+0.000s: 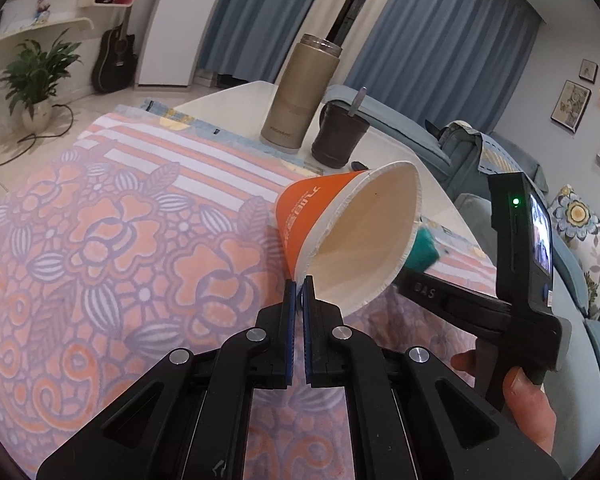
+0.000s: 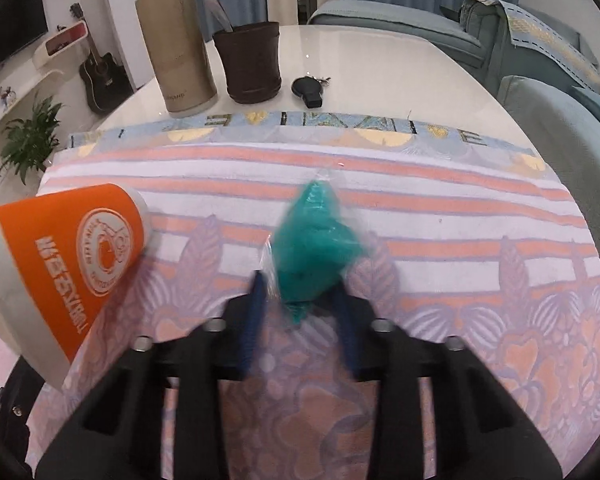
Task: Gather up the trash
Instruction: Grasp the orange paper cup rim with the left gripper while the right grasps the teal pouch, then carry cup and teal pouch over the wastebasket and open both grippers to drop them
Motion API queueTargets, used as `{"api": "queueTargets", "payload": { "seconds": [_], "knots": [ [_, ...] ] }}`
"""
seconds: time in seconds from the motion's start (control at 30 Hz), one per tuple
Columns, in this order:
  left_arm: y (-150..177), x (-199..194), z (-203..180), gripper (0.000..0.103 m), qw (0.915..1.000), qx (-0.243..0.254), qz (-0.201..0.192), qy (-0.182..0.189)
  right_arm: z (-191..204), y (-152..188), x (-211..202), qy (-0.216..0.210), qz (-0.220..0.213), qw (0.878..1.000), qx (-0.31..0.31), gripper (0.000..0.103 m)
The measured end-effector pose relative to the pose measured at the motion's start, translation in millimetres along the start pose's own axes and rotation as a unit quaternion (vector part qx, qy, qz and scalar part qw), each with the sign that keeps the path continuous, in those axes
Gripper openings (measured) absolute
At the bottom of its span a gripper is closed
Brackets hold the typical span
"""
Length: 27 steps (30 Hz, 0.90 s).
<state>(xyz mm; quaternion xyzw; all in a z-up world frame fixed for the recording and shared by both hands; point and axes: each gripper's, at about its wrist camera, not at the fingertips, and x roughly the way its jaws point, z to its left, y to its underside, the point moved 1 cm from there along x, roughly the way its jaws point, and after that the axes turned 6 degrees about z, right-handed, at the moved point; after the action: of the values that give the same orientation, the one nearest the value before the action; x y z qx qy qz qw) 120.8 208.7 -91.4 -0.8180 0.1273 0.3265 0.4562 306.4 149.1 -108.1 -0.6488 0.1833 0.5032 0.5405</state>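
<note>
The left gripper [image 1: 299, 286] is clenched on the rim of the cup [image 1: 340, 236]. Just ahead, the right gripper [image 2: 300, 292] grasps the green wrapper [image 2: 314, 240]. The slippery wrapper may slide out before reaching the tilted cup.

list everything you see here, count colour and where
cup: 1, orange and white, tilted, rim pinched in left tongs
wrapper: 1, teal, crumpled, on the cloth between right tongs' fingers
cloth: 1, pink and lilac floral, covering near table
table: 1, white, under everything
flask: 1, tan, far side of table
pot: 1, dark brown, right of flask
key fob: 1, black, right of pot
left tongs: 1, black, shut on cup
right tongs: 1, black, around wrapper
hand: 1, gripping right tongs' handle
</note>
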Motion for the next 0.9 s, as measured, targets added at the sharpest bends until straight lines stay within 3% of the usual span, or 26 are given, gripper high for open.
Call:
{"api": "queueTargets", "payload": {
  "seconds": [0.4,0.5,0.67,0.9],
  "knots": [
    [0,-4,-4,0.001,0.9998,0.009,-0.007,0.016,-17,29,-49,-0.031,-0.052,0.998,0.0,0.021],
    [0,-9,-9,0.001,0.9986,0.014,-0.011,0.05,-30,44,-77,-0.032,-0.068,0.997,0.008,0.021],
    [5,-36,-42,0.001,0.9906,0.067,-0.049,0.108,-61,74,-128,-0.015,-0.097,0.995,0.021,0.021],
    [23,-52,-98,0.001,0.9778,0.116,-0.015,0.174,-128,125,-185,0.042,-0.111,0.991,0.067,0.021]
  ]
}}
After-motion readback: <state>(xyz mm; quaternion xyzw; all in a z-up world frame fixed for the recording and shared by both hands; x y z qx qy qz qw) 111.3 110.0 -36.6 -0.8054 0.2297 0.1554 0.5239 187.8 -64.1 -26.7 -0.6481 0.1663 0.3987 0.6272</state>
